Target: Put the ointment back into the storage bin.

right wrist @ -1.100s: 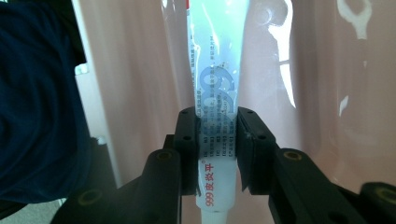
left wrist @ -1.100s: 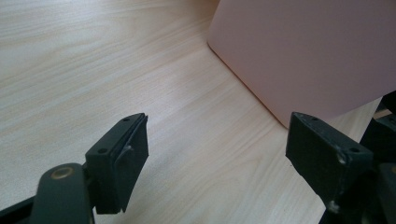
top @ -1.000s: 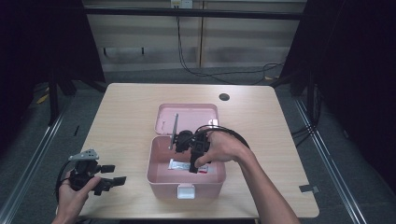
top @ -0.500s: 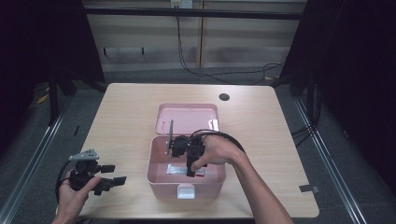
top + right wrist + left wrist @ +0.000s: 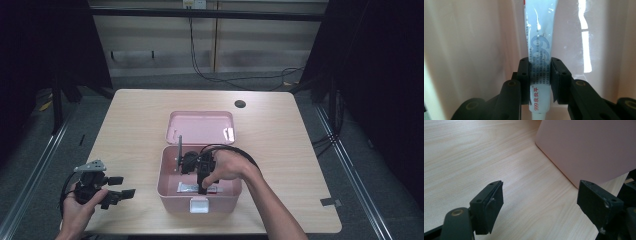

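A pink box [image 5: 172,192] stands open in the middle of the table, its lid [image 5: 200,126] tipped back. My right gripper [image 5: 201,190] points down inside the box. In the right gripper view its jaws are shut on a white ointment tube [image 5: 539,62] with blue print, held close over the pink box floor [image 5: 474,50]. The tube [image 5: 189,187] shows as a pale strip on the box floor beside the jaws. My left gripper [image 5: 121,196] hovers open near the table's front left corner. Nothing lies between its fingers [image 5: 487,205], and the pink box wall [image 5: 589,147] stands ahead of them.
The light wooden table [image 5: 130,125] has a round dark cable hole [image 5: 240,104] at the back right. A grey tape mark [image 5: 326,202] sits near the right front edge. Dark floor and metal rails surround the table.
My right gripper has sunk deeper into the pink box with the tube in its jaws. The left gripper has kept still.
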Demonstrator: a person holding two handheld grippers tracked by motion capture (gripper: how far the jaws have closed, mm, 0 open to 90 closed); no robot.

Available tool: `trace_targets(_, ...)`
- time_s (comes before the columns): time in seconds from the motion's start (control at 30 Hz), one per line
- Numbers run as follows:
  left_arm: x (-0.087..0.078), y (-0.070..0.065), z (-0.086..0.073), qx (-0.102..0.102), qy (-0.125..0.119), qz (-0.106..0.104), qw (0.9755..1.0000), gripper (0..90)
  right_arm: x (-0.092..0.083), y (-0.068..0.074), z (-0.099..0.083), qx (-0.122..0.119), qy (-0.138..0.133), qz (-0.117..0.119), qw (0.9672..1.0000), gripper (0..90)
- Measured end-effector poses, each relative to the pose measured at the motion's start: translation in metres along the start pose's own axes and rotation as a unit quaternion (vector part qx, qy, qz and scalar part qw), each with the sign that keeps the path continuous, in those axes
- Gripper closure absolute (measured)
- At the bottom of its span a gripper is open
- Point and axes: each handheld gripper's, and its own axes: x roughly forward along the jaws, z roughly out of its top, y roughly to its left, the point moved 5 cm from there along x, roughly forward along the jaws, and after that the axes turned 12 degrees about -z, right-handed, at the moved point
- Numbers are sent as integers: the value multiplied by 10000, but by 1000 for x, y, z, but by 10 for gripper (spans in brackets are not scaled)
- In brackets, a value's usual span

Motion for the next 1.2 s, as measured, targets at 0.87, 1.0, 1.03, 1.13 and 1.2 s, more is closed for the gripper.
trace_targets(0.87, 0, 0, 0, 7, 5, 2, 10000, 211, 25, 5, 7, -33, -107, 166, 9998, 721)
trace_targets(1.0, -1, 0, 0, 5, -8, 2, 10000, 210, 29, 6, 7, -11, -121, 241, 9996, 721)
trace_targets(1.03, -1, 0, 0, -2, -6, -1, 10000, 210, 30, 6, 7, -9, -93, 260, 9996, 721)
trace_targets(1.13, -1, 0, 0, 10, 10, -11, 10000, 210, 34, 9, 8, -79, -84, 331, 9994, 721)
trace_targets(1.2, 0, 0, 0, 5, 3, 2, 10000, 210, 34, 9, 8, -94, -75, 334, 9994, 721)
